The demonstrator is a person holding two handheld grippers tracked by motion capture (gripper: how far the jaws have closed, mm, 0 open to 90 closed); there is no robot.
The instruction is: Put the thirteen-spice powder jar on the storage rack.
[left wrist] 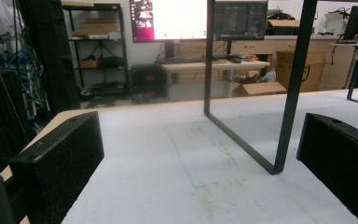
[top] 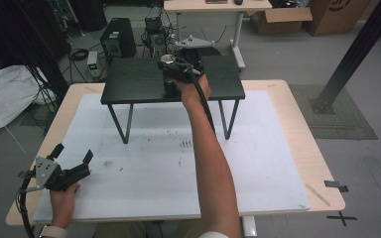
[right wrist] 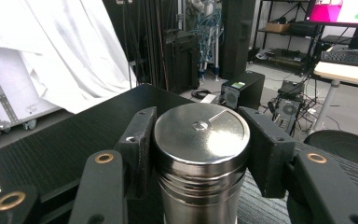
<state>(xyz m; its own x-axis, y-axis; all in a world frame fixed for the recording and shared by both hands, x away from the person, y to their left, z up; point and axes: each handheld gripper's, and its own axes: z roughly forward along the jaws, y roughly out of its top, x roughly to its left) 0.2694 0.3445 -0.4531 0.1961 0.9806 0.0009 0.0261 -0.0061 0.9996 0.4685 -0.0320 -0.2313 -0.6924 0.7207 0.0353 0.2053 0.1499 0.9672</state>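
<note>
**Steel canister clamped upright on the black shelf**

The right gripper (top: 171, 67) is stretched out to the far side of the table, toward twelve o'clock from the person, and its jaws are clamped on a polished steel canister (right wrist: 201, 154). In the right gripper view the two black pads press the canister's sides at nine and three o'clock, just under the domed lid, with no gap showing on either side. The canister stands upright — its long axis vertical, crossing the line of the jaws — and sits on the top of the black raised shelf (top: 129, 82), near the middle of its width. Whether its base rests on the shelf or hangs just above cannot be told.

The left gripper (top: 72, 161) lies well apart, at about seven o'clock near the table's near-left corner, jaws spread wide and holding nothing; its own view looks across the white table mat (left wrist: 168, 177) toward a shelf leg (left wrist: 289, 93).

Any coming move turns on the right hand — it alone has the canister, and the grip is square to the upright body.
</note>
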